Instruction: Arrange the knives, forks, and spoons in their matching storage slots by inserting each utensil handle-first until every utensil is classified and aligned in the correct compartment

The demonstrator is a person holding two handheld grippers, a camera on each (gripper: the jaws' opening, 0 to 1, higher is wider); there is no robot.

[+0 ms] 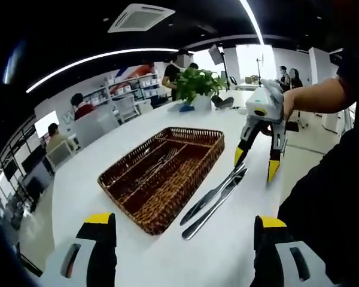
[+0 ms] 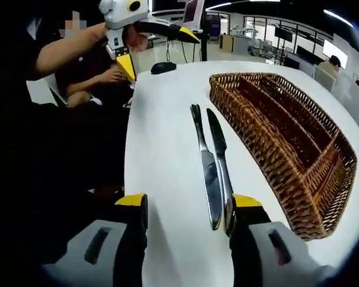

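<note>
Utensils lying in the wicker tray (image 1: 167, 173) blur together (possibly forks). In the right gripper view, the right tongs (image 2: 188, 224) hide a knife (image 2: 222, 161) tip.

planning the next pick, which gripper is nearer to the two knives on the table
Right. The right gripper hangs open just over the knives, its jaws at their blade ends. The left gripper, also open, is held well back beyond their far ends, off the table edge.

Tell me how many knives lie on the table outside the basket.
2: both knives lie side by side on the white table, beside the wicker basket. Utensils inside the basket are too unclear to identify.
</note>
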